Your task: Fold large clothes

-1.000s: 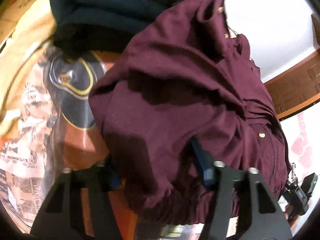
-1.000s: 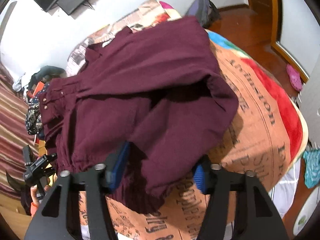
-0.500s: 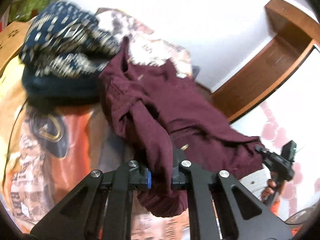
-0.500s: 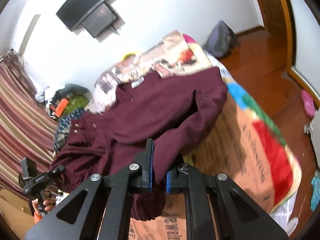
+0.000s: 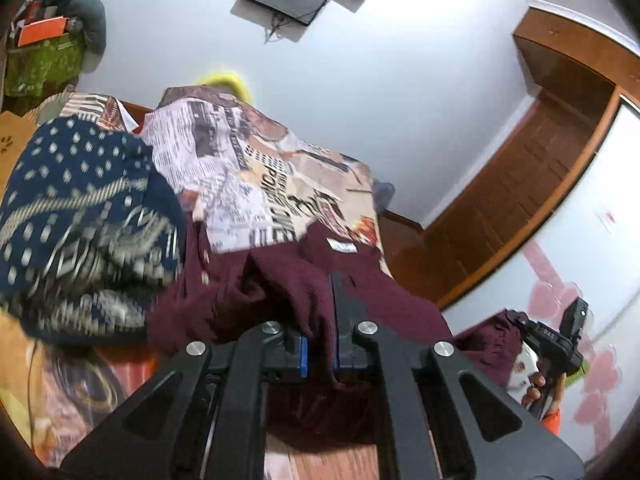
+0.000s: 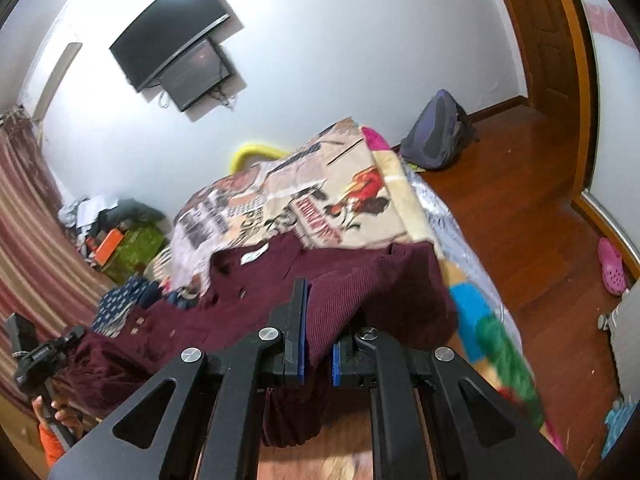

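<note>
Maroon garment (image 5: pixel 280 292) lies spread on a bed covered by a printed blanket (image 5: pixel 256 184), its lower edge hanging toward the wooden floor (image 6: pixel 520 216). Left gripper (image 5: pixel 320 350) pinches one fold of it; right gripper (image 6: pixel 318 354) clamps another. Only the left view shows a navy patterned cloth pile (image 5: pixel 80 224) close up beside the garment. Only the right view shows a backpack (image 6: pixel 436 136) by the wall and a pink shoe (image 6: pixel 611 266).
</note>
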The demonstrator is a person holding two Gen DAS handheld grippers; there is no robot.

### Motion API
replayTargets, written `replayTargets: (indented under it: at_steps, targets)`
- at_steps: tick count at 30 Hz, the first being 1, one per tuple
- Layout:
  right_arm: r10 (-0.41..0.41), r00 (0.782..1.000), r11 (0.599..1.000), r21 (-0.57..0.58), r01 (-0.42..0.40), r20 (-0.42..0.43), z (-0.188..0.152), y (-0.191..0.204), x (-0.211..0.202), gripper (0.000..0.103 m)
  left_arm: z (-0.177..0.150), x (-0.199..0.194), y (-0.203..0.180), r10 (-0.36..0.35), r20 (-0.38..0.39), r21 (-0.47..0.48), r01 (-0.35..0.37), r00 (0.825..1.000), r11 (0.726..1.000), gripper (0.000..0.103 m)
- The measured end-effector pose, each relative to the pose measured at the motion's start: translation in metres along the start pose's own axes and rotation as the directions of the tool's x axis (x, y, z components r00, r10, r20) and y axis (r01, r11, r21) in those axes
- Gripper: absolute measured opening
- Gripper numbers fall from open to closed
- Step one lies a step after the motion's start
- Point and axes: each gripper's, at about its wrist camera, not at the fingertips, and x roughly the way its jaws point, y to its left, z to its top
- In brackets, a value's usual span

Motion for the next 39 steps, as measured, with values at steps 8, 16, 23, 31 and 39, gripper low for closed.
replayTargets:
  at_steps: [8,16,23,31,39]
  targets:
    - [-0.103,0.994,0.995,0.0,0.103,-0.046,0.025,-0.018,0.065,0.008,0.045,0.086,0.026,0.112,-0.021,-0.012,-0.112,0.994,0.994,0.006]
    - [-0.173,0.972,0.983,0.031,0.18,-0.158,0.023,-0.042,0.124,0.008,0.046,0.157,0.038,0.257,-0.115,0.072,-0.25,0.959,0.965,0.007]
    - [-0.172,0.962,0.979,0.07,0.191,-0.213,0.025,-0.044,0.128,0.015,0.037,0.176,0.016,0.318,-0.142,0.208,-0.285,0.938,0.936,0.037]
    - [-0.176,0.961,0.984,-0.006,0.179,-0.212,0.038,-0.013,0.097,0.042,0.033,0.155,-0.02,0.279,-0.118,0.25,-0.243,0.953,0.937,0.062]
    - [-0.218,0.968,0.958,-0.215,0.189,-0.123,0.034,0.037,0.056,0.049,0.024,0.108,-0.028,0.286,-0.061,0.238,-0.264,0.956,0.935,0.068]
